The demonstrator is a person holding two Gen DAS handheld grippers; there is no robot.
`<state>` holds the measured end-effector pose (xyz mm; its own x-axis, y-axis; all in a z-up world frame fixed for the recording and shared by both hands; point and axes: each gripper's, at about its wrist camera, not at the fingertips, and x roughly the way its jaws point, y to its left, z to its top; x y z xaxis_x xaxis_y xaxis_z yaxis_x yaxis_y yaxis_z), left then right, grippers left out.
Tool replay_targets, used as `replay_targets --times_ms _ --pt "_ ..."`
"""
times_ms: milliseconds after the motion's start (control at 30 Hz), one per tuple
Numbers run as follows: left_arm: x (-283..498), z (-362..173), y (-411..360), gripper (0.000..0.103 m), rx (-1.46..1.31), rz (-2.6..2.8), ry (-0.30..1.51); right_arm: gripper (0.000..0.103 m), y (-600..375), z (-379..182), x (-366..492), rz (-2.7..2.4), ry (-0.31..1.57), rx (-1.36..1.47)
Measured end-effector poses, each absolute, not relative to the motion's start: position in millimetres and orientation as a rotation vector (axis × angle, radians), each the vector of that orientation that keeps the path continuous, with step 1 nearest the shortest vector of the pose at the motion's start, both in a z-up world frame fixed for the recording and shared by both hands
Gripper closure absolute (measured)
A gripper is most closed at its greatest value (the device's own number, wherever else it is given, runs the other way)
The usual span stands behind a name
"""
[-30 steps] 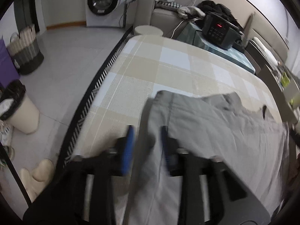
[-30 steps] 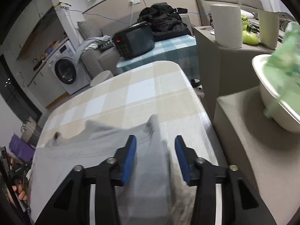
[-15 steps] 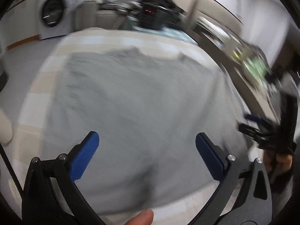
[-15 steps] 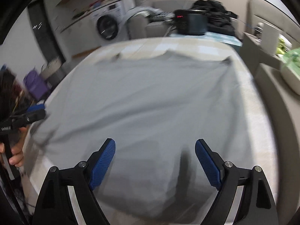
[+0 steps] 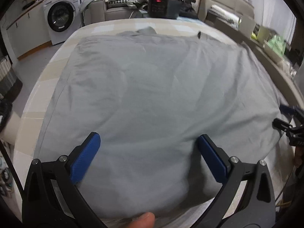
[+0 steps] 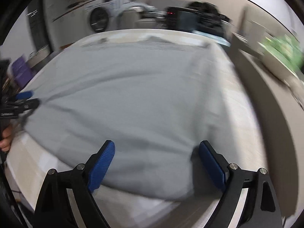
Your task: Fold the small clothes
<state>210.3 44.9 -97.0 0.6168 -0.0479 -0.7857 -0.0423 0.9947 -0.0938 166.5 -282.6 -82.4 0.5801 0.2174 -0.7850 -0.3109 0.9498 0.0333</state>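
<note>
Left hand-held gripper [image 5: 146,142]: jaws had just swung wide apart; the blue pads [image 5: 85,157] stood over the near edge of the cloth, gripping nothing.
Right hand-held gripper [image 6: 155,153]: jaws likewise had just been opening and stood wide; nothing was clamped, though cloth lay under the gap between the pads [image 6: 212,163].
Each seen from the other: the right one showed at the right edge of the left wrist view, by the cloth's right corner; the left one showed at the left edge of the right wrist view, by the cloth's left corner, with a hand [image 6: 5,138] below it.
Thumb [image 5: 142,221]: a fingertip showed at the bottom of the left wrist view, at the cloth's near hem.
Cloth [image 5: 155,95]: a grey garment lay spread flat and wrinkled, covering most of the surface, its collar end at the far side.
Surface [image 5: 114,26]: beige checked cover, bare along the far and left edges.
Beyond: a washer [image 5: 60,15] stood far left, a sofa [image 5: 114,11] heaped with clothes behind, and a black appliance [image 5: 163,5] with a red display just past the far edge.
Right side: a low ledge [image 6: 266,95] ran alongside; the green items on it were blurred.
</note>
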Motion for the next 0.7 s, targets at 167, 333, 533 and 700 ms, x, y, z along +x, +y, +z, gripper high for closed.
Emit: replay_targets --times_ms 167,333,533,700 --pt "215 -100 39 0.001 -0.043 0.028 0.929 0.013 -284 -80 150 0.286 0.870 -0.154" --pt "214 -96 46 0.001 -0.048 0.025 0.929 0.013 -255 -71 152 0.353 0.883 -0.108" --pt "214 -96 46 0.001 -0.051 0.023 0.928 0.013 -198 -67 177 0.397 0.891 -0.140" --pt "213 -96 47 0.001 -0.051 0.023 0.928 0.011 -185 -71 194 0.372 0.909 -0.220"
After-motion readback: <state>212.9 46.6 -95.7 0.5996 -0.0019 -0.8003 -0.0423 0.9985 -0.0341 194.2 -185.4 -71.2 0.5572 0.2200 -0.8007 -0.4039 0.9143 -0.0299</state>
